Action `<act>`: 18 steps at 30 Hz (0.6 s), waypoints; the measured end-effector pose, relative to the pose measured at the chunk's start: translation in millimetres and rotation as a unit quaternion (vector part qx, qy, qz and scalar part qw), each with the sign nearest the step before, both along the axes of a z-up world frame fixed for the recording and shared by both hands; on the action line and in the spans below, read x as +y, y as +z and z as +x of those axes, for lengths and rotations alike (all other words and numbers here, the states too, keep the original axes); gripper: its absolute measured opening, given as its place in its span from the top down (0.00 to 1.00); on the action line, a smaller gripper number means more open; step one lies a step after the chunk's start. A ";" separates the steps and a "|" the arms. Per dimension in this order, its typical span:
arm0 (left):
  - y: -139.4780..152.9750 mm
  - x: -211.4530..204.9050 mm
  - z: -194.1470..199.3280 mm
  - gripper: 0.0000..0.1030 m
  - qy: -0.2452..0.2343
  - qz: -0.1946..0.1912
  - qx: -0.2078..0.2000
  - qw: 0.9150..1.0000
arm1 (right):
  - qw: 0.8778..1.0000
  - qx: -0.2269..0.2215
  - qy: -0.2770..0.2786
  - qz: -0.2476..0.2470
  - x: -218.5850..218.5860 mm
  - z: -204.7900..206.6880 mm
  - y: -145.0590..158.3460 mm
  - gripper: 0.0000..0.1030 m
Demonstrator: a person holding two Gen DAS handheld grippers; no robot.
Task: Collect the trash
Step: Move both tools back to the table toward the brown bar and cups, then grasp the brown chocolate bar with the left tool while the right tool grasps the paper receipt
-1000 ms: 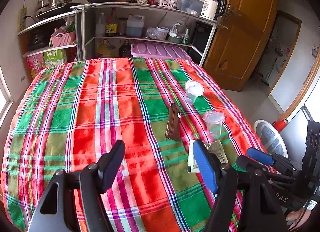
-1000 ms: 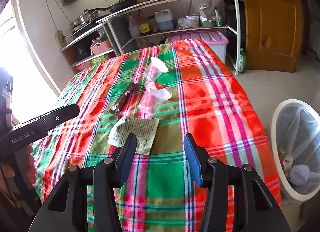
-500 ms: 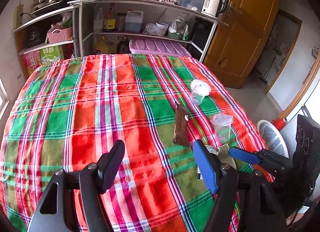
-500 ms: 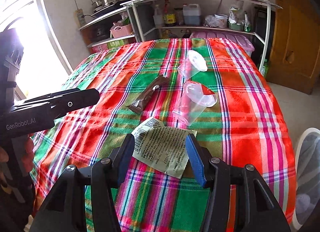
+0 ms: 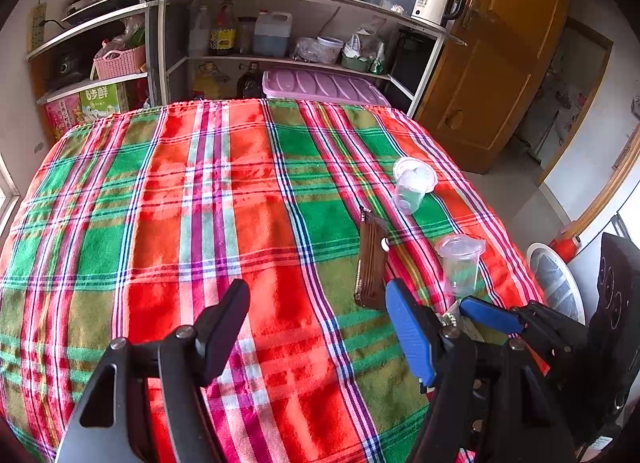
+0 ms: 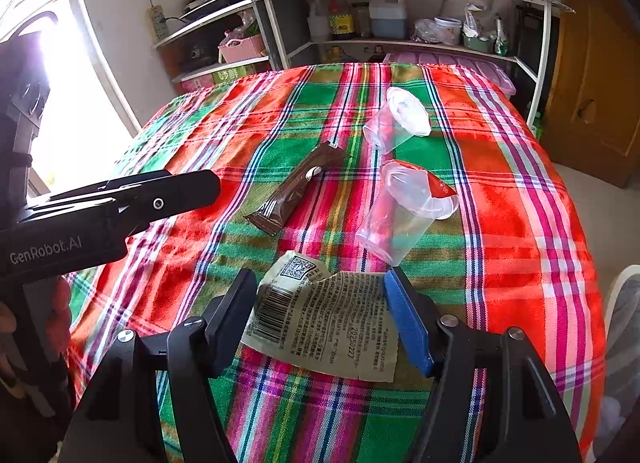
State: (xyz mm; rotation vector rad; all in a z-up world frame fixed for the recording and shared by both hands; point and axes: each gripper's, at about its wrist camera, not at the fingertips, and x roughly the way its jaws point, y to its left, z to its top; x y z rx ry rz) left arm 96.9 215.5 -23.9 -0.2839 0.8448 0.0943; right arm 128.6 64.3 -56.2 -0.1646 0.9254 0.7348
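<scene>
When closing the right claw on the paper wrapper, watch for a slip. Right now opening wider, with the wrapper lying flat on the desk between the two fingers, not pinched, nothing held. Flat and thin, so easy to miss: could slide over the top and come up with nothing. Could also grab a fold of the checked cloth along with the paper and drag it.

Mind the near plastic cup too. Lying on its side just beyond the blue finger, almost touching the wrapper's far edge. One bump and off rolling, maybe over the side of the desk. Same for the far plastic cup and the brown snack wrapper if the cloth gets pulled.

Look at the left claw as well: wide open, empty, hanging over bare cloth, close beside the right one. Could knock into it if both reach for the same spot.

Last, think of the trip to the white bin, down on the floor past the desk edge. Light paper, weak pinch, easy to drop on the way.
</scene>
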 end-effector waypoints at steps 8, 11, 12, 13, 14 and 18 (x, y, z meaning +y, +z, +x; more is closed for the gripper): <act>-10.8 -5.1 18.9 0.30 -0.016 -0.017 0.017 1.000 | 0.999 -0.019 -0.010 -0.026 -2.6 -9.4 -1.3 0.52; -12.2 -8.8 24.0 0.30 -0.023 -0.014 0.018 0.999 | 0.999 -0.022 -0.009 -0.027 -3.2 -12.9 -1.0 0.57; -13.3 -9.2 25.9 0.30 -0.024 -0.015 0.020 0.999 | 0.999 -0.023 -0.008 -0.028 -3.6 -13.7 -0.9 0.58; -14.2 -8.9 27.6 0.30 -0.024 -0.018 0.021 0.999 | 0.999 -0.023 -0.008 -0.028 -4.0 -14.2 -0.8 0.58; -15.0 -8.8 28.3 0.30 -0.022 -0.019 0.022 0.999 | 0.999 -0.022 -0.008 -0.027 -4.4 -13.8 -0.8 0.58; -18.5 -11.2 34.4 0.30 -0.029 -0.019 0.027 0.999 | 0.999 -0.021 -0.008 -0.025 -5.0 -13.8 -0.8 0.59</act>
